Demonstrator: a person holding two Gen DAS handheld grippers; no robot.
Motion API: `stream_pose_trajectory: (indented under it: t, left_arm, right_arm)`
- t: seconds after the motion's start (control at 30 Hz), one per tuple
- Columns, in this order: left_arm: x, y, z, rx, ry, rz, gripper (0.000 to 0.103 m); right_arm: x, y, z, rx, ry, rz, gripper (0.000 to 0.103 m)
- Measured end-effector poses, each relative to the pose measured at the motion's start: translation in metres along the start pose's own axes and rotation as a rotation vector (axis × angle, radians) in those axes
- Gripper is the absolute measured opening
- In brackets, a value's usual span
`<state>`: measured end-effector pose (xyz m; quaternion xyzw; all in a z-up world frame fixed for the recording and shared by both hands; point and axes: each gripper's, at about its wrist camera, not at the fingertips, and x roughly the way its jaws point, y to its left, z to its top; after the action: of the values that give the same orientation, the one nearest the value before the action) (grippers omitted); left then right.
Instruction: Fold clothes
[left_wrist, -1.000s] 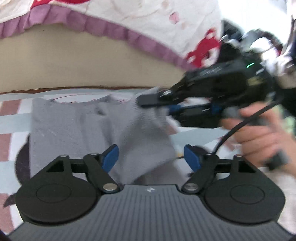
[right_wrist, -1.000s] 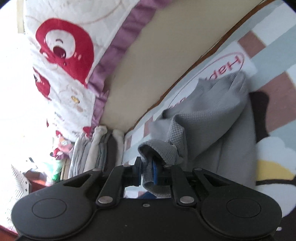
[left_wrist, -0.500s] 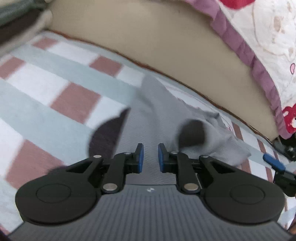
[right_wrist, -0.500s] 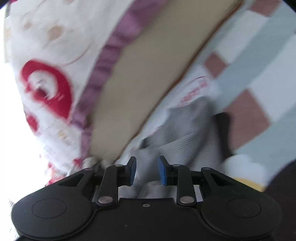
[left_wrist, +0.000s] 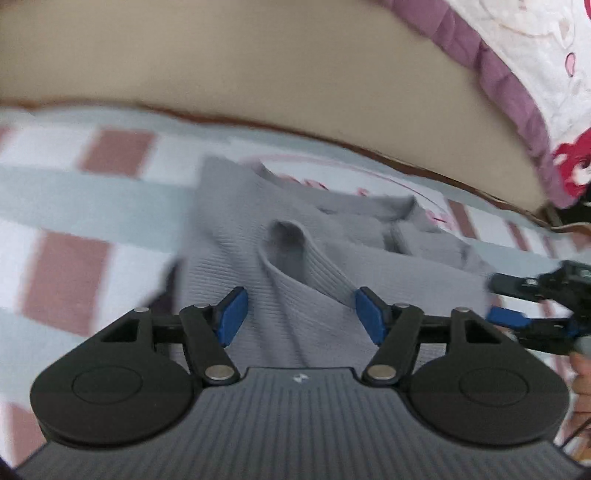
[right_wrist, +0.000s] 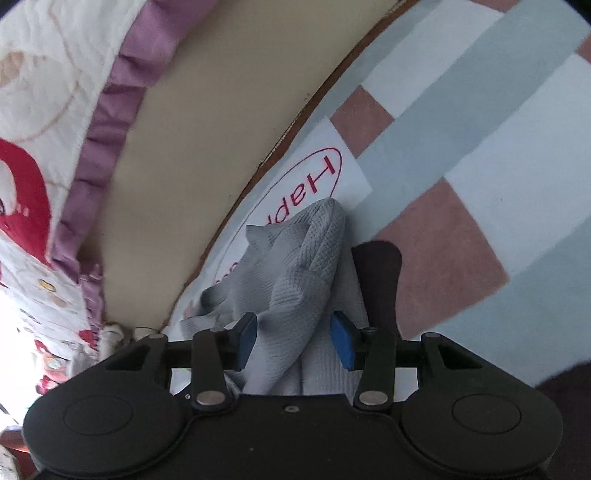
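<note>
Now the left hand-held gripper (left_wrist: 300, 314), near shut half a second ago, stands wide over the grey knit garment (left_wrist: 314, 266) lying crumpled on the checked rug (left_wrist: 66, 266). Further right, the right hand-held gripper (right_wrist: 293, 341), which had pinched the cloth, is likewise spread, straddling a raised fold: probably regrasping for another fold.

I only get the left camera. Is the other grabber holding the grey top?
Observer: No. The right gripper is open, with a fold of the grey top between its blue pads, not pinched.
Child: What's under the top?
Observer: A striped mat with a red oval reading "Hap...", partly covered.
Child: Anything else over there?
Observer: A blanket with a purple frill hangs above.
</note>
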<state>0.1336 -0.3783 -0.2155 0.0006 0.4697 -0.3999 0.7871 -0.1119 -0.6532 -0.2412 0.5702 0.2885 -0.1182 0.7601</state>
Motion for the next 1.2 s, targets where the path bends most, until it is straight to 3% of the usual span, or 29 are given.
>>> stream_pose_trajectory:
  t: [0.03,0.07,0.13,0.2,0.3,0.37,0.43,0.47,0.5,0.63,0.77,0.87,0.9,1.07,1.2]
  left_arm:
    - [-0.003,-0.003,-0.002,0.04,-0.038,-0.034,0.05]
    - [-0.007,-0.007,-0.004,0.094,-0.069,-0.075,0.002]
    - [-0.021,-0.013,-0.007,0.123,-0.127,-0.118,0.004]
    - [-0.041,-0.014,-0.008,0.108,-0.207,-0.151,0.004]
    - [-0.05,-0.004,-0.01,0.059,-0.244,-0.1,0.004]
    - [-0.056,0.003,-0.011,0.026,-0.265,-0.06,0.004]
    - [-0.039,0.014,-0.015,0.02,-0.16,0.048,0.004]
    - [-0.035,0.017,-0.018,0.024,-0.131,0.068,0.004]
    - [-0.033,0.019,-0.022,0.029,-0.109,0.079,0.004]
    - [-0.05,0.007,-0.033,0.103,-0.156,0.114,0.005]
    - [-0.052,0.01,-0.035,0.091,-0.154,0.119,0.005]
    - [-0.053,0.012,-0.036,0.079,-0.15,0.122,0.005]
    - [-0.054,0.013,-0.036,0.075,-0.149,0.122,0.005]
    - [-0.058,0.018,-0.039,0.046,-0.156,0.111,0.005]
    - [-0.064,0.023,-0.037,0.009,-0.182,0.056,0.005]
  right_arm:
    - [0.0,0.002,0.0,-0.016,-0.009,0.002,0.051]
    - [0.0,0.003,0.001,-0.032,-0.018,0.01,0.05]
    - [-0.001,0.007,0.003,-0.055,-0.031,0.033,0.044]
    - [-0.003,0.011,0.005,-0.079,-0.043,0.059,0.022]
    - [-0.004,0.017,0.006,-0.124,-0.069,0.046,0.014]
    - [0.0,0.018,0.008,-0.126,-0.067,0.041,0.014]
    - [0.005,0.02,0.008,-0.124,-0.057,0.062,0.014]
    - [0.008,0.022,0.008,-0.131,-0.053,0.068,0.014]
    - [0.011,0.026,0.006,-0.149,-0.052,0.062,0.014]
    - [0.01,0.032,0.007,-0.178,-0.066,0.053,0.02]
    - [-0.011,0.029,0.013,-0.159,-0.194,0.017,0.039]
    - [-0.029,0.032,0.018,-0.19,-0.251,0.054,0.038]
    - [-0.032,0.041,0.017,-0.265,-0.241,0.052,0.037]
    - [-0.003,0.08,-0.011,-0.628,-0.118,-0.107,0.038]
    - [0.038,0.073,-0.012,-0.658,-0.029,-0.341,0.041]
